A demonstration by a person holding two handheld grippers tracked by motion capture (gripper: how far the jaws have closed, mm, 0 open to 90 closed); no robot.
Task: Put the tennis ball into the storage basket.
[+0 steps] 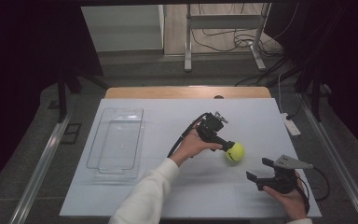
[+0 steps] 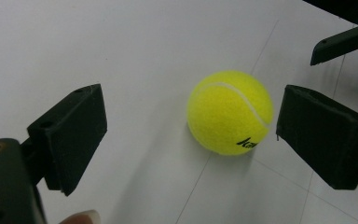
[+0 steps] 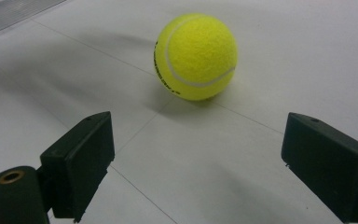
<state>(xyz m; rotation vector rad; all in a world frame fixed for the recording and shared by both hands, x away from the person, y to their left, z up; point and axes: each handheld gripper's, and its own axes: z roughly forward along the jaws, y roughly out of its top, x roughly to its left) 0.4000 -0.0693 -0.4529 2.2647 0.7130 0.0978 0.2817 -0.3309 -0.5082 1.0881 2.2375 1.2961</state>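
The tennis ball [image 1: 235, 152] is flanked by the wide-spread left gripper [image 1: 227, 145]; the right gripper [image 1: 260, 169], also spread, is held nearby.

tennis ball [image 2: 230, 112]: fuzzy yellow felt, matt
table [image 1: 177, 186]: smooth, pale, matt top; wooden far edge
tray [image 1: 116, 137]: clear glossy plastic
left gripper [image 2: 191, 135]: matt black plastic

One tennis ball [image 1: 235, 152], one clear tray [image 1: 116, 140], two grippers: left gripper [image 1: 229, 146], right gripper [image 1: 259, 169]
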